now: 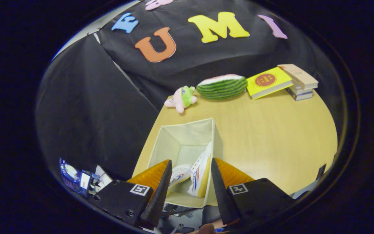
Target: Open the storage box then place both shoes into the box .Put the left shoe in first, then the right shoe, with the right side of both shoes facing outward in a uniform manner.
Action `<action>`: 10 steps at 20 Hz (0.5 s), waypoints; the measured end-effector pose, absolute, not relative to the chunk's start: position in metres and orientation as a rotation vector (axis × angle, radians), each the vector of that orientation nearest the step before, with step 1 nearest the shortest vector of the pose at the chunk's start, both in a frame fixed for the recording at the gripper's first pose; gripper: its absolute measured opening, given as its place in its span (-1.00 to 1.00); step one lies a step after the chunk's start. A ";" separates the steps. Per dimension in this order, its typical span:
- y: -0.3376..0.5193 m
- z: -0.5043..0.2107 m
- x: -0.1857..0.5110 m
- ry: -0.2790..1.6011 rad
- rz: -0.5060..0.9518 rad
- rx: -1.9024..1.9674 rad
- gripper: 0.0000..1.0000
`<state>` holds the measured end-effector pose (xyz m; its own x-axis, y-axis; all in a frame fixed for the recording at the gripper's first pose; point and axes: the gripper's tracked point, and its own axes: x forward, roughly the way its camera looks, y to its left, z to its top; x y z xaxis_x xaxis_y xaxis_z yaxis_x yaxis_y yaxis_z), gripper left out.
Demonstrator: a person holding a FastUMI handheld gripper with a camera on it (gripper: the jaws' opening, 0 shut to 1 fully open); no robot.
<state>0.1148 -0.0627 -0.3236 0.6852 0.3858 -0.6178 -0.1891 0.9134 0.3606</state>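
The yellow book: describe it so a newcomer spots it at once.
On the wooden table, look far beyond the open claw and the storage box. Right of the watermelon plush, the yellow book leans on a book stack, the only bright yellow cover.

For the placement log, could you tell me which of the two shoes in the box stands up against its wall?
The shoe with the yellow sole, leaning on the box wall; the other shoe lies flatter beside it. The gripper fingers are open.

Cream fabric storage box, top open, on bench. Two white sneakers inside: one lying low, other upright against the wall.
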 end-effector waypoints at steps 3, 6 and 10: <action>-0.071 -0.315 0.138 0.599 0.288 0.251 0.57; -0.091 -0.302 0.155 0.404 0.212 0.188 0.59; -0.102 -0.277 0.158 0.237 0.171 0.116 0.69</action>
